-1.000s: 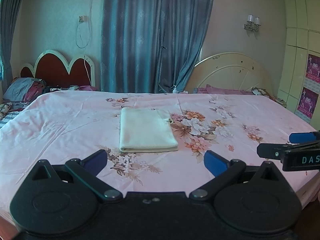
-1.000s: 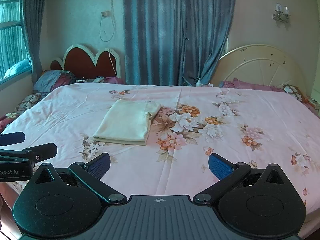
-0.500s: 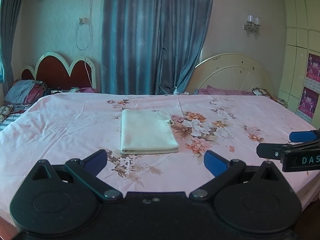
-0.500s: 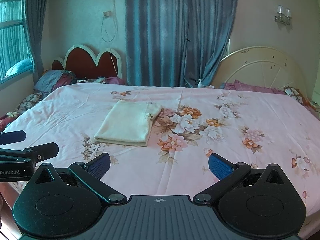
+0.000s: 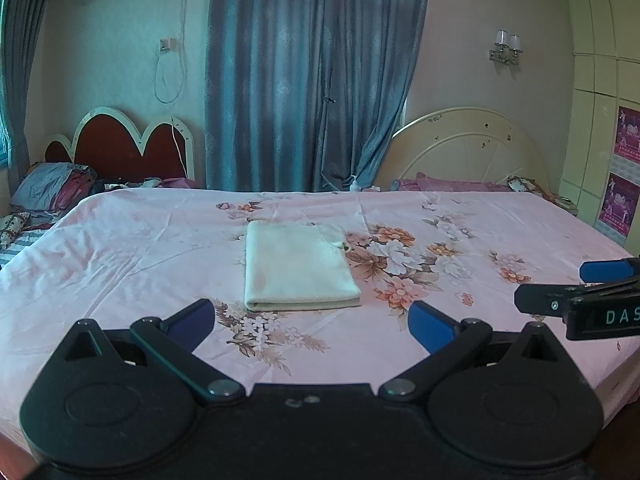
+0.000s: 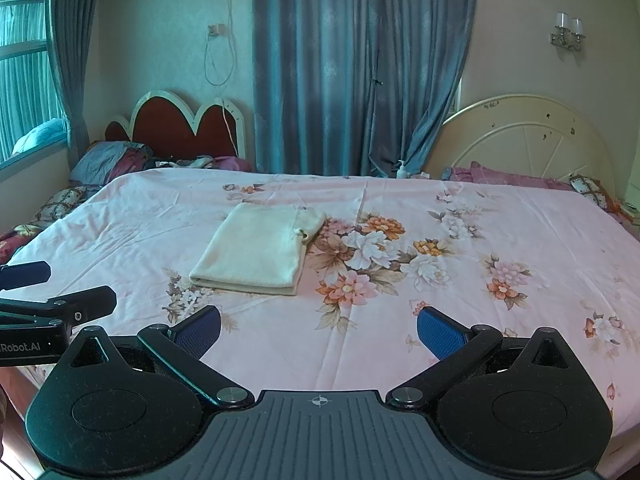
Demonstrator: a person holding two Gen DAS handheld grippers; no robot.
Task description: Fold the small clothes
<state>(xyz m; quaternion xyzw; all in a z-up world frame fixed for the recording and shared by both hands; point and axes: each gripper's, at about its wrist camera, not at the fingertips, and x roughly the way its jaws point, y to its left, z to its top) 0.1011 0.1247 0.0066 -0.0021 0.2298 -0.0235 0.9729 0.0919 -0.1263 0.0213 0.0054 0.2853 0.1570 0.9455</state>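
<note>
In the left wrist view, a cream folded cloth (image 5: 298, 266) is seen lying flat as a neat rectangle on the pink floral bedsheet (image 5: 120, 248), beyond the left gripper (image 5: 312, 320), whose jaws are spread wide and hold nothing. In the right wrist view, the same cloth (image 6: 256, 254) is seen left of centre on the sheet, its folded edge nearest, and the right gripper (image 6: 318, 330) is likewise held wide apart and empty.

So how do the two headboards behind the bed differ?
The left headboard has dark red panels inside a scalloped, pale-edged outline; the right headboard is one cream arch with spokes fanning like a wheel. The left one has a white cord hanging in front of it; the right one shows small dark marks. The right one looks wider. Both stand against the back wall, on either side of the blue curtain.
</note>
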